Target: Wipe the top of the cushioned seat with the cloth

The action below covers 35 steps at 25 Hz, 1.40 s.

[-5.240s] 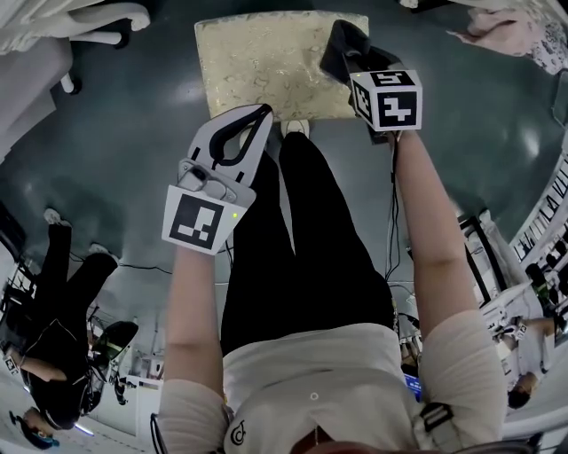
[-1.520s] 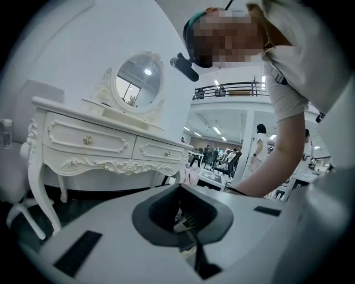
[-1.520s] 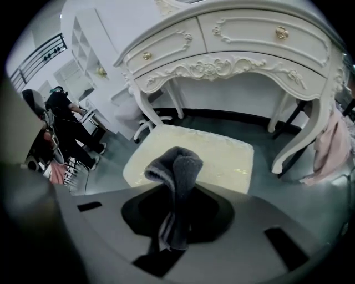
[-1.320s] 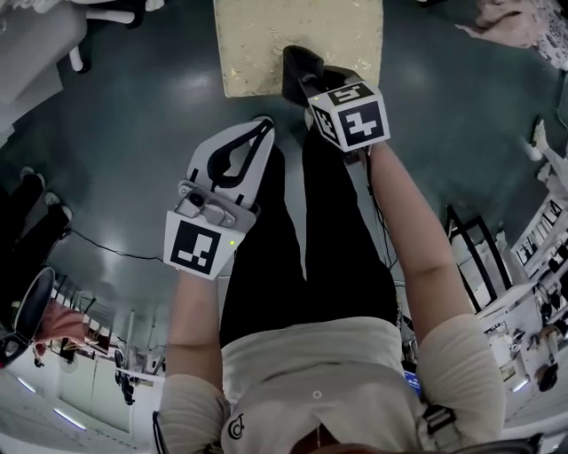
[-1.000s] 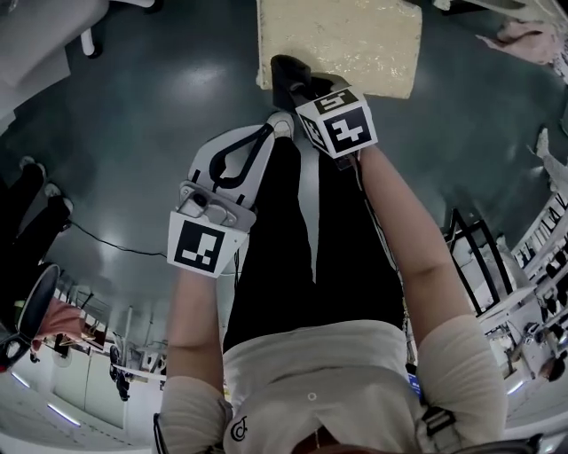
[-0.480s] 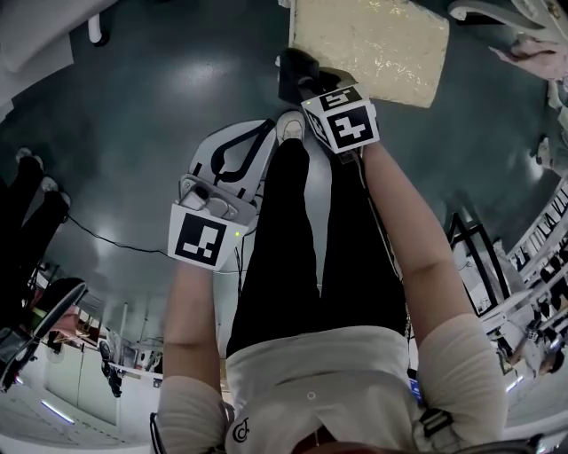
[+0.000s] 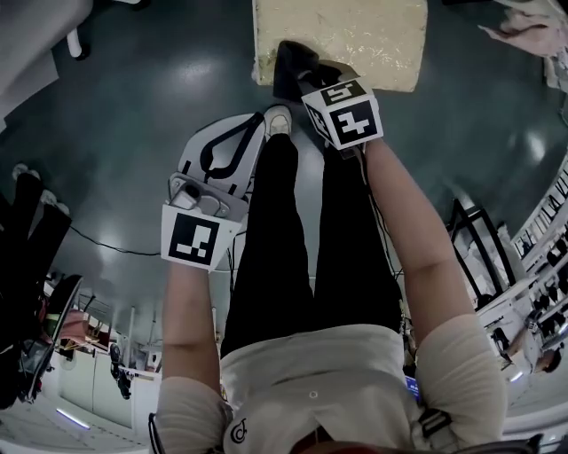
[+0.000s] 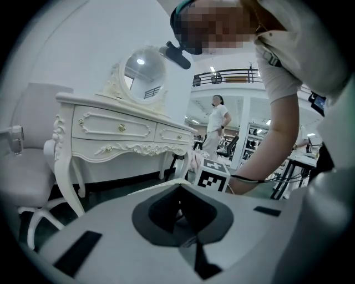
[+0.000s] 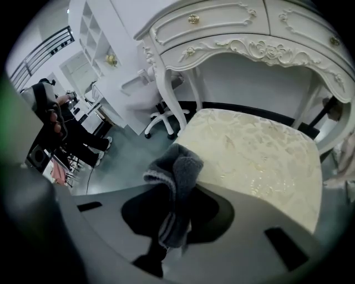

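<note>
The cushioned seat (image 7: 355,35) has a cream patterned top and lies at the top of the head view. A dark grey cloth (image 7: 291,69) sits bunched at the seat's near left edge, with my right gripper (image 7: 306,80) shut on it. In the right gripper view the cloth (image 9: 176,177) sticks up out of the jaws over the near left corner of the seat (image 9: 255,155). I cannot tell if it touches the top. My left gripper (image 7: 257,120) hangs shut and holds nothing, over the floor beside the person's left leg, short of the seat.
A white carved dressing table (image 9: 233,33) stands over the seat, with a round mirror (image 8: 144,69) on it. A white wheeled chair (image 9: 161,113) is to its left. The person's legs and shoes (image 7: 278,120) reach the seat's front. A pink cloth (image 7: 532,22) lies far right.
My right gripper has carried the cloth from the seat's right side across to its near left edge. The left gripper has stayed shut over the floor.
</note>
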Each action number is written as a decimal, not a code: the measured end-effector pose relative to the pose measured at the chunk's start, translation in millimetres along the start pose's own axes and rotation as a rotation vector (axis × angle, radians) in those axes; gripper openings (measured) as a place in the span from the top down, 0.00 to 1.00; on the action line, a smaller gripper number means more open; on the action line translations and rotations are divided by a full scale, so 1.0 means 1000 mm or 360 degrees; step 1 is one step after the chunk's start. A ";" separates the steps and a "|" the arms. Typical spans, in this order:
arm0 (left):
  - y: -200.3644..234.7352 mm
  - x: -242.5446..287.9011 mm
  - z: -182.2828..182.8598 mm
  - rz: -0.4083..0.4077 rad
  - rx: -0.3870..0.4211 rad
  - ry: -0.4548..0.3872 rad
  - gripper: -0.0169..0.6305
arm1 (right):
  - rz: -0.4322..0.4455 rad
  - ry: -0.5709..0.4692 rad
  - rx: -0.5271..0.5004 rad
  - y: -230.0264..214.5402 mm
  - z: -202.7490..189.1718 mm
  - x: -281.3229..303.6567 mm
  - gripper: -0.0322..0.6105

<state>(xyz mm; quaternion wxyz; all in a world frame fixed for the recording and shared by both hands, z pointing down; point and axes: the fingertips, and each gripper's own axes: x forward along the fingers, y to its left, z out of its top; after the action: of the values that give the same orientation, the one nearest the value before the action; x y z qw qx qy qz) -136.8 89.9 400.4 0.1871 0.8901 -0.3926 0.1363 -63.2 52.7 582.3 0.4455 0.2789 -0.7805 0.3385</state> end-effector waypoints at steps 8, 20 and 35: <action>-0.021 0.029 0.005 0.0012 -0.0035 0.0038 0.95 | -0.0055 0.0007 0.0064 -0.053 -0.024 -0.024 0.83; -0.070 0.095 0.019 -0.0006 0.0012 0.0044 0.95 | -0.0043 0.0025 0.0036 -0.106 -0.051 -0.050 0.83; -0.118 0.158 0.028 -0.0025 -0.0039 0.0044 0.95 | -0.0057 0.0031 0.0084 -0.175 -0.082 -0.087 0.83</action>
<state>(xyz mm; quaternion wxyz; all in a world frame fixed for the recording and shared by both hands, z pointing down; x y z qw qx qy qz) 58.4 48.7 410.6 0.2045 0.8888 -0.3846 0.1422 145.8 20.5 585.2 0.4516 0.3010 -0.7618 0.3538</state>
